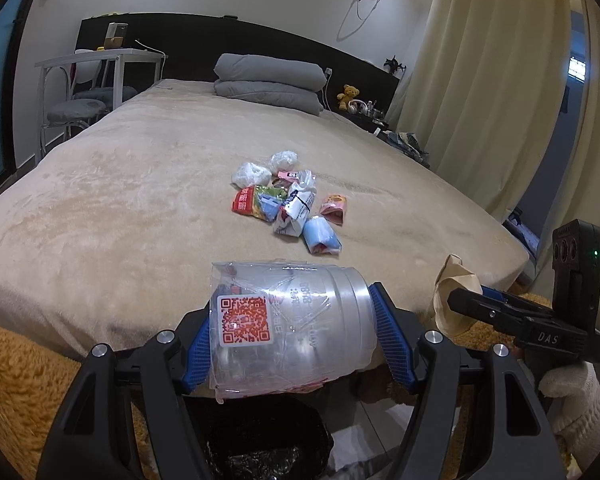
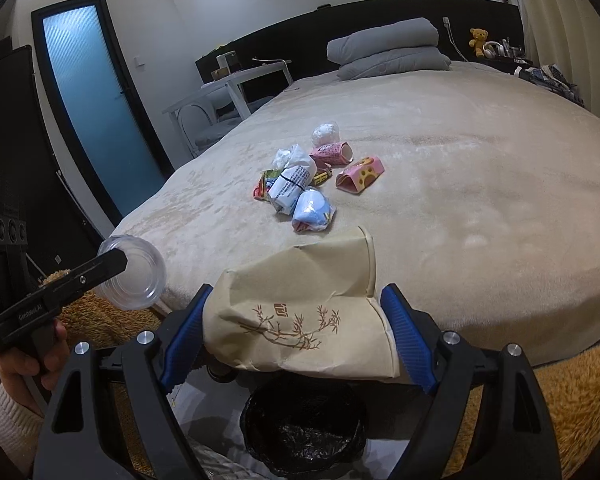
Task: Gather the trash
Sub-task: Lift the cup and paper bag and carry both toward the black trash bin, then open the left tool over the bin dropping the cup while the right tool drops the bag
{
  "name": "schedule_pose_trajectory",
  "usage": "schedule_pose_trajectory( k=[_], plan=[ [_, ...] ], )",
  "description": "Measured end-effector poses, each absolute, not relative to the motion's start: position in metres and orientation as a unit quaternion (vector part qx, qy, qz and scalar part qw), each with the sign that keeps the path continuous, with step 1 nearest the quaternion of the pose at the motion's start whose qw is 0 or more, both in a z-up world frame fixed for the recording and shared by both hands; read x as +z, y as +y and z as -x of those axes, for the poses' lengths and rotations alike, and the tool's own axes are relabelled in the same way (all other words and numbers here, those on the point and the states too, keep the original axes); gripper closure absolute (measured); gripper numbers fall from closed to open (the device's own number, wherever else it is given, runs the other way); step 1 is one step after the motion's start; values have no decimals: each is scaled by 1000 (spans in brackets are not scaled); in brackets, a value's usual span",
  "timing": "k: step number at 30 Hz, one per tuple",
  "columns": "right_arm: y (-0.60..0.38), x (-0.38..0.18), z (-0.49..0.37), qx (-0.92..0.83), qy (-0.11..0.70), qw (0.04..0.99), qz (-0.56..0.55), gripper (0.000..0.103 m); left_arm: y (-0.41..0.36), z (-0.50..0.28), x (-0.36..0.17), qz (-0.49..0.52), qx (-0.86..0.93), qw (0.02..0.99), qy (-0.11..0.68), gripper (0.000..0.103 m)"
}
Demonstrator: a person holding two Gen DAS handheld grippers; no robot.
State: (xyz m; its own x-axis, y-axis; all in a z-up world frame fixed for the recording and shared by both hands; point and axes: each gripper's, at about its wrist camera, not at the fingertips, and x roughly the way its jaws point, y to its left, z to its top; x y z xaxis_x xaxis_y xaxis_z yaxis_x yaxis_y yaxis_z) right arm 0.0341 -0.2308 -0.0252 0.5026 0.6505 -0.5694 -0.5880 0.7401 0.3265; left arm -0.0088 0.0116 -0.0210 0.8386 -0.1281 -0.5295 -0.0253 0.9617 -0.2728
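Note:
My left gripper [image 1: 296, 340] is shut on a clear plastic cup [image 1: 288, 328] with an orange QR sticker, held sideways above a black-lined trash bin [image 1: 268, 444]. My right gripper [image 2: 296, 340] is shut on a crumpled beige paper cup [image 2: 304, 312] with a bamboo print, held above the same bin [image 2: 304, 428]. Each gripper shows in the other's view: the right one [image 1: 460, 300] with the paper cup [image 1: 452, 292], the left one [image 2: 120, 264] with the clear cup [image 2: 136, 276]. A pile of wrappers and crumpled bags [image 1: 288, 204] [image 2: 312, 180] lies mid-bed.
The beige bed [image 1: 140, 200] fills the view, with a folded grey quilt [image 1: 272, 80] at the head. A white desk and chairs [image 1: 92, 80] stand at its left, curtains [image 1: 480, 80] at its right. Orange shaggy rug [image 1: 16, 380] covers the floor around the bin.

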Motion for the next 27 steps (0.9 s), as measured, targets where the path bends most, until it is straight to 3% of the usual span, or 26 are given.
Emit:
schedule_pose_trajectory(
  k=[13,20,27],
  plan=[
    [-235,-70,-25,328,447,826,-98,20,-24,25,-55,118,-49,926,355,35],
    [-235,-97,-38,295,506,804,-103,20,-25,3,-105,144,-65,869,469,35],
    [-225,-128,-47,285,569,764,-108,20,-19,-8,-137,136,-32,833,535,35]
  ],
)
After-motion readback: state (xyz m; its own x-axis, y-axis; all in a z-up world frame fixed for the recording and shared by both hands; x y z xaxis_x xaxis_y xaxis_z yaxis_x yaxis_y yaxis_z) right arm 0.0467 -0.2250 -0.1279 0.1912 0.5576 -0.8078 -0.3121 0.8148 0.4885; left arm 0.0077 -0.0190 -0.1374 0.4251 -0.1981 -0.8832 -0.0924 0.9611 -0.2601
